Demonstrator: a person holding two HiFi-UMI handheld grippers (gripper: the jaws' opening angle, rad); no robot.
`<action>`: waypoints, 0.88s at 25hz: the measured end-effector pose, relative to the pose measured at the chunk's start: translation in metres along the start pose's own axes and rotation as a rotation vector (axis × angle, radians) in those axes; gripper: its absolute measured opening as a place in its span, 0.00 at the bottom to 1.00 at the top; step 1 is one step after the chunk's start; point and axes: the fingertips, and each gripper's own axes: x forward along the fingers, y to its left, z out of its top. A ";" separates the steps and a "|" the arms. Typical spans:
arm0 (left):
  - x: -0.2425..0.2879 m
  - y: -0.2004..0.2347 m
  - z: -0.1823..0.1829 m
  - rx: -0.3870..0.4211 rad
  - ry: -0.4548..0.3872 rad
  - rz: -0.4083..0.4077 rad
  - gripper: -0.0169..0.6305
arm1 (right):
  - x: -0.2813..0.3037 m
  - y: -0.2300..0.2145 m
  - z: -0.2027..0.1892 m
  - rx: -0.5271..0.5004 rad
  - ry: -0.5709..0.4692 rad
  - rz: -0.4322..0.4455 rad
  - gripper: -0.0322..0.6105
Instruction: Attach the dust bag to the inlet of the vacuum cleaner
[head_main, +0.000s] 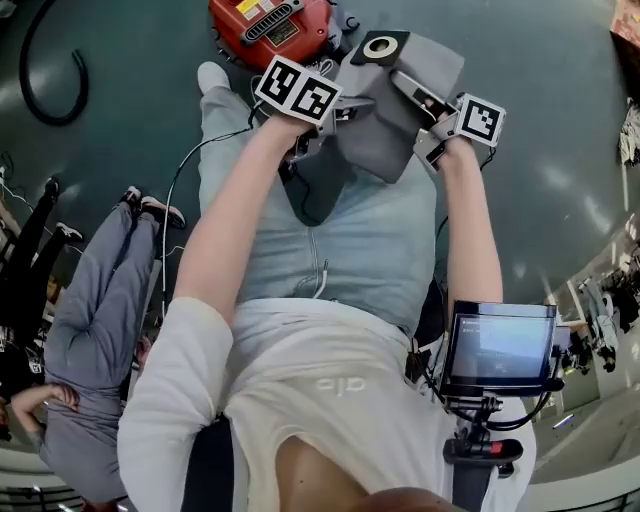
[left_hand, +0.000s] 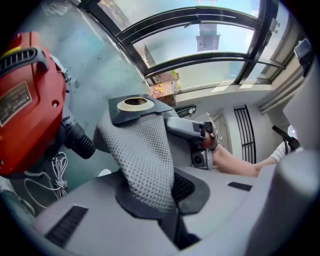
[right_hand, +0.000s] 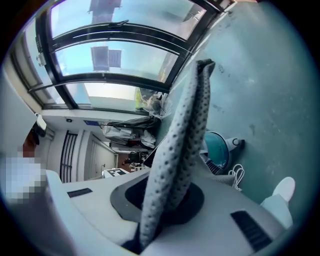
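Observation:
The grey mesh dust bag (head_main: 385, 115) hangs between both grippers, its black collar with the round hole (head_main: 381, 46) turned up. My left gripper (head_main: 345, 108) is shut on the bag's left side; its pads pinch the fabric (left_hand: 145, 160). My right gripper (head_main: 418, 98) is shut on the right edge, with a fold of the bag (right_hand: 175, 150) standing up from between its jaws. The red vacuum cleaner (head_main: 270, 25) sits on the floor just beyond the bag. In the left gripper view the vacuum cleaner (left_hand: 25, 100) and its black ribbed inlet (left_hand: 80, 142) lie left of the collar (left_hand: 132, 105).
Bystanders (head_main: 90, 300) stand at the left. A black hose (head_main: 50, 70) curls on the floor at the top left. A screen on a mount (head_main: 500, 350) is at the lower right. A white shoe (head_main: 212, 75) is beside the vacuum. A teal round appliance (right_hand: 220, 150) stands on the floor.

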 end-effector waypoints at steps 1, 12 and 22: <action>0.006 0.009 0.001 -0.011 0.010 -0.004 0.07 | 0.002 -0.012 0.001 0.028 0.004 -0.013 0.08; 0.038 0.005 -0.073 -0.099 0.206 -0.120 0.07 | -0.028 -0.046 -0.073 0.232 -0.021 -0.171 0.08; 0.036 0.031 -0.054 -0.127 0.141 0.002 0.07 | 0.002 -0.060 -0.056 0.225 0.078 -0.173 0.08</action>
